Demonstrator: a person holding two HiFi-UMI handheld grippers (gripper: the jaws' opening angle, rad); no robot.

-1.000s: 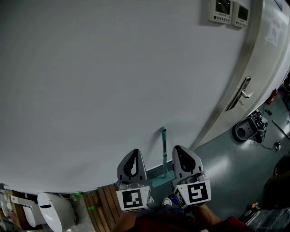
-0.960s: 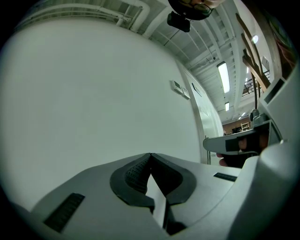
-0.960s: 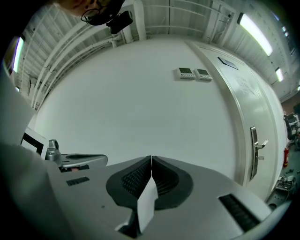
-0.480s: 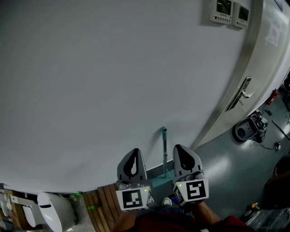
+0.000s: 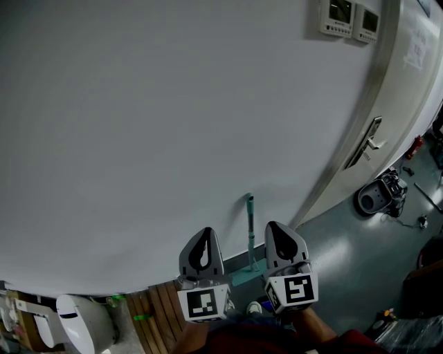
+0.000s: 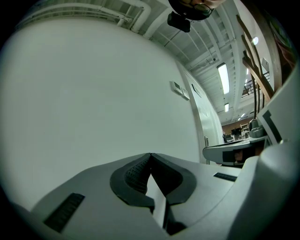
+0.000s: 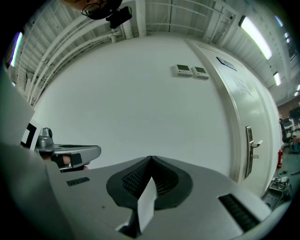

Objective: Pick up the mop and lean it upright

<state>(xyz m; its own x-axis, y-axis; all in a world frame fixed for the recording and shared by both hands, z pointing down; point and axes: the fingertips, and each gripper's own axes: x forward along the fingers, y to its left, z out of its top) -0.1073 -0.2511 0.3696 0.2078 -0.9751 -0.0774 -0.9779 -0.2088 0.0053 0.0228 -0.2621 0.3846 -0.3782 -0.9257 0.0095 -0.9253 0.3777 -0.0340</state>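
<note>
A teal mop [image 5: 250, 235] stands upright against the white wall [image 5: 166, 131], its flat head [image 5: 243, 275] on the floor at the wall's foot. My left gripper [image 5: 203, 238] and right gripper [image 5: 278, 234] hang side by side just in front of it, one on each side of the handle and apart from it. Both are shut with nothing between the jaws. In the left gripper view my left gripper [image 6: 150, 154] points at bare wall. In the right gripper view my right gripper [image 7: 150, 158] does the same, and the mop does not show in either.
A white door [image 5: 408, 83] with a lever handle [image 5: 374, 138] is to the right; two wall panels [image 5: 349, 17] sit above. A round machine [image 5: 381, 193] rests on the grey floor by the door. A white bin [image 5: 83, 321] and wooden slats [image 5: 159, 308] are at lower left.
</note>
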